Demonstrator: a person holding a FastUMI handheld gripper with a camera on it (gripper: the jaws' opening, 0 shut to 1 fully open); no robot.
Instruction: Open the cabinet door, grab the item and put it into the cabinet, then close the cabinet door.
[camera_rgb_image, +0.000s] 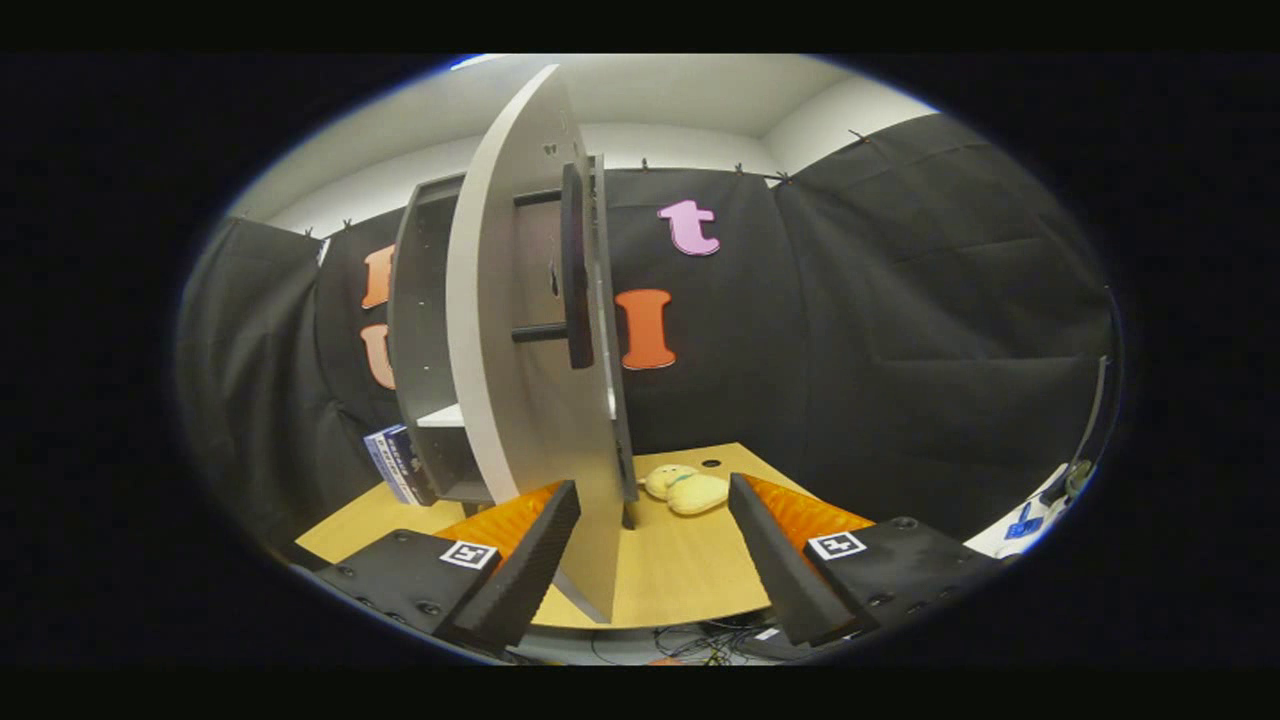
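The item to be stowed, a small pale-yellow plush toy (686, 489), lies on the wooden table (680, 570) towards its far edge, just to the right of the cabinet's foot. It sits beyond the gripper (655, 560), ahead of the gap between the two fingers and nearer the right one, well apart from both. It looks soft and rounded, with a lumpy body and a faint greenish band at the neck.

The gripper's fingers are spread wide and grip nothing. The lower edge of the cabinet door (520, 330) comes down into the gap between them, close beside the left finger (530, 560); whether it touches that finger cannot be told. The right finger (775, 565) stands clear of it. Both fingers are wedge-shaped with finely ribbed inner faces.

The door is swung open, a flat, smooth grey panel seen nearly edge-on, with a dark bar handle (574, 265) standing off it on two short posts. Behind it the cabinet (425, 330) is a tall grey box, open at the front, with a pale shelf (442, 416) across its lower part. Nothing can be made out on the shelf or in the compartments.

At the cabinet's left side, near the table's back left corner, a few blue-and-white boxes (395, 463) stand upright against it.

Near the table's far edge, behind the toy, is a small dark round hole (711, 463).
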